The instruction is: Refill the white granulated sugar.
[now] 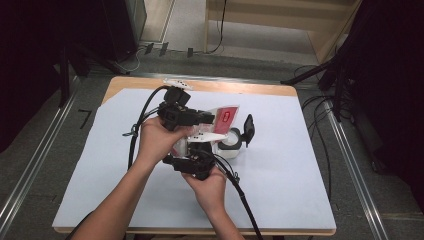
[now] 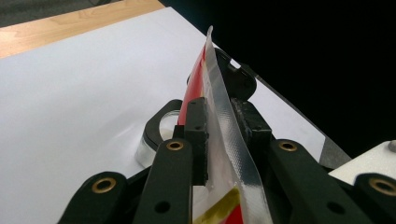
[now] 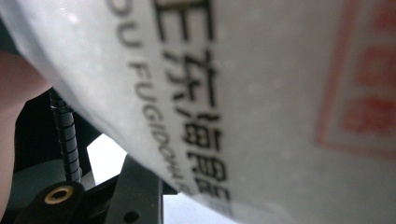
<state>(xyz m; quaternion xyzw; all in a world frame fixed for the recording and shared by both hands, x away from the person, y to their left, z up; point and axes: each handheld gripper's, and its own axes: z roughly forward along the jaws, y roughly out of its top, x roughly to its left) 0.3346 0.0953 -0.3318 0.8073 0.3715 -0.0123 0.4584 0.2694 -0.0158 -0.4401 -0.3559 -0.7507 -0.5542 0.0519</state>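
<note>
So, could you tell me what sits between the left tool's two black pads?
In the left gripper view, the clear sealed edge of the red plastic pouch stands between the left tool pads.

Glossy plastic pouch [image 2: 219,135], matt white paper sheet [image 1: 280,165], wooden table [image 1: 240,87]

Left tongs [image 1: 207,119] clamped, right tongs [image 1: 192,150] close below

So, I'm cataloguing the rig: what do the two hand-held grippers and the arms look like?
Both are black. The left hand-held gripper has flat jaw links with brass-ringed pivot holes and rough pads. Each carries a white plate on top and trails a thick black cable. The right hand-held gripper matches. Forearms are bare, no sleeves.
</note>
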